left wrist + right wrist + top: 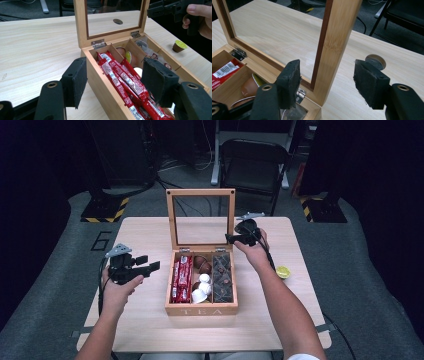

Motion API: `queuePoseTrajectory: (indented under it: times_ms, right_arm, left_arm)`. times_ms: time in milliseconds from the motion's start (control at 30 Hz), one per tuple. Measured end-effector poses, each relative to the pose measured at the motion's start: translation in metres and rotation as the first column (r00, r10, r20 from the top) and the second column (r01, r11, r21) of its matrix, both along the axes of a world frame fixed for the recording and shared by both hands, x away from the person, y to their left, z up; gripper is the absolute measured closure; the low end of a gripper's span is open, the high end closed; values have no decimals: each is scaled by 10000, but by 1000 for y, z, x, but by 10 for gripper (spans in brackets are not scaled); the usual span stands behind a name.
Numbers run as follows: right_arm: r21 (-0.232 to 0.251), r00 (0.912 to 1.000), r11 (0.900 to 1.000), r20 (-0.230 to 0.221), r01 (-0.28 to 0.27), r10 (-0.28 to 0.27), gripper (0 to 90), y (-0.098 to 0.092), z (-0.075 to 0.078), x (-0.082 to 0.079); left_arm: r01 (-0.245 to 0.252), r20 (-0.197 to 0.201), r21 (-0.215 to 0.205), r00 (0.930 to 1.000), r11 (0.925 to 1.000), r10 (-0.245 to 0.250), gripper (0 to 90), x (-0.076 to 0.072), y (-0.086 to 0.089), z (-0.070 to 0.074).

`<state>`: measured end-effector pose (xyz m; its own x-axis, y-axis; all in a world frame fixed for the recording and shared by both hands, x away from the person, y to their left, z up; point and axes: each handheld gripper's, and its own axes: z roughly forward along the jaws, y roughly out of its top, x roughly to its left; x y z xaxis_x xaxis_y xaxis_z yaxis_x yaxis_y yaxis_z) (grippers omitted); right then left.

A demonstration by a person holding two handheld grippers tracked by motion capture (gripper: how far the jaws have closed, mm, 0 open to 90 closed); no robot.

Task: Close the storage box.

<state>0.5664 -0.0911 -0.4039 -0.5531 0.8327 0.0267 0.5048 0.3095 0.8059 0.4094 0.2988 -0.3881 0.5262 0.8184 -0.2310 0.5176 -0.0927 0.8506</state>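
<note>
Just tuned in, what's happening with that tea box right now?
A person works at a wooden table with a gripper in each hand. The tea box stands open, its glass lid upright. The right gripper is at the lid's right frame edge, jaws open on either side of it, not pressing. The left gripper hovers open beside the box's left wall, near the red packets. A yellow-topped capsule sits on the table to the right.
</note>
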Motion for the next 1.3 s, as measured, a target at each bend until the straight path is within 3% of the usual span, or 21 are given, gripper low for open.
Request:
queuePoseTrajectory:
  times_ms: [567, 867, 1033, 1300]
  right_arm:
    - [96, 9998, 9999, -176, 96, -94, 373, 8, -4, 13]
    - [296, 9989, 9987, -175, -419, 424, 369, 13, -5, 13]
    - [254, 9991, 9989, -139, -402, 405, 357, 16, -5, 13]
    - [249, 9994, 9992, -132, -321, 324, 416, 14, -3, 13]
  left_arm:
    - [-24, -42, -45, 10000, 10000, 24, 379, 0, 2, -1]
    - [-29, -55, 9, 10000, 10000, 29, 381, 1, 1, -2]
    - [-23, -66, 9, 10000, 10000, 23, 382, 1, 1, -3]
    - [-22, -104, 2, 9999, 10000, 22, 383, 1, 1, -3]
